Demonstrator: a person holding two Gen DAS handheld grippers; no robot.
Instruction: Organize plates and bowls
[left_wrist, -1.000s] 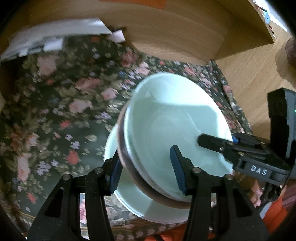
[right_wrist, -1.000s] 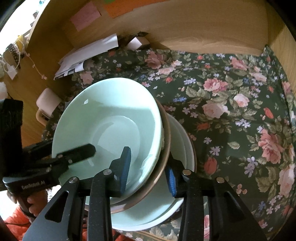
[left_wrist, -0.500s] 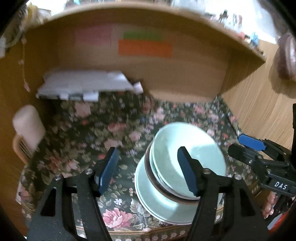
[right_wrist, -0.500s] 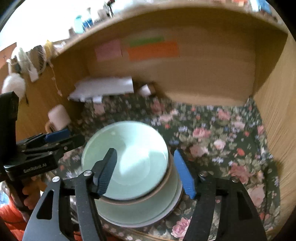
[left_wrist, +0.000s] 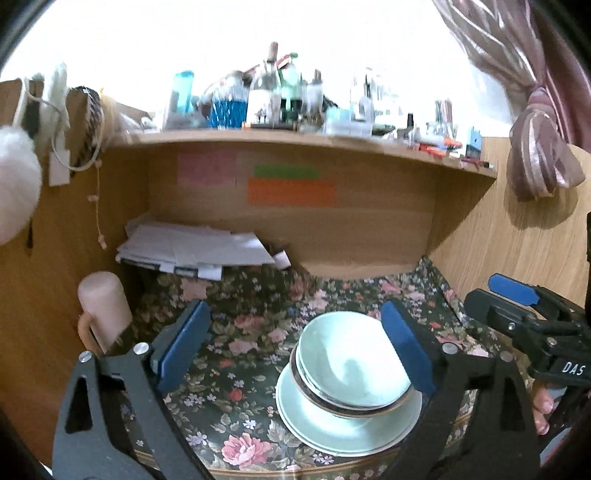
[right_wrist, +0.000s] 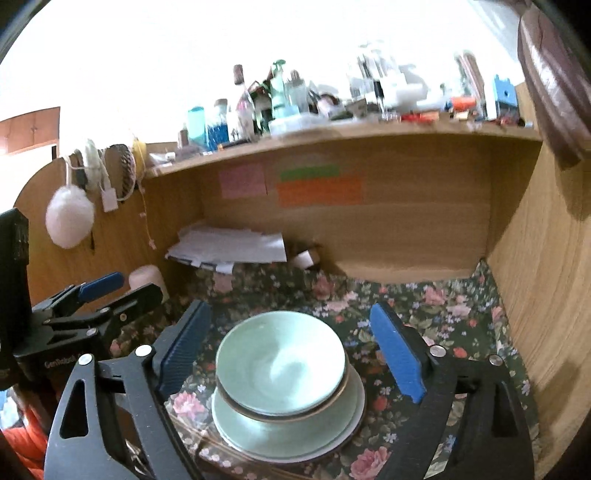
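Note:
A pale green bowl (left_wrist: 351, 354) (right_wrist: 280, 362) tops a stack: under it a brown-rimmed bowl, then pale green plates (left_wrist: 332, 424) (right_wrist: 295, 435), all resting on the floral cloth (left_wrist: 240, 339). My left gripper (left_wrist: 295, 306) hovers above and behind the stack, jaws opening wide, pads clear of it and nothing held. My right gripper (right_wrist: 290, 308) hangs the same way on the other side, jaws opening, with nothing in them. Each wrist view shows the other gripper at its edge: the right gripper (left_wrist: 480, 293) and the left gripper (right_wrist: 138, 284).
A pink mug (left_wrist: 105, 310) stands at the left on the cloth. Loose papers (left_wrist: 195, 249) lie at the back left of the wooden alcove (right_wrist: 406, 229). A shelf (left_wrist: 295, 138) crowded with bottles runs above. A wood panel (right_wrist: 546, 295) closes the right side.
Both grippers let go of the bowl rims, opened wide and pulled back and up. The views tilted up, so the stack now sits lower and smaller.

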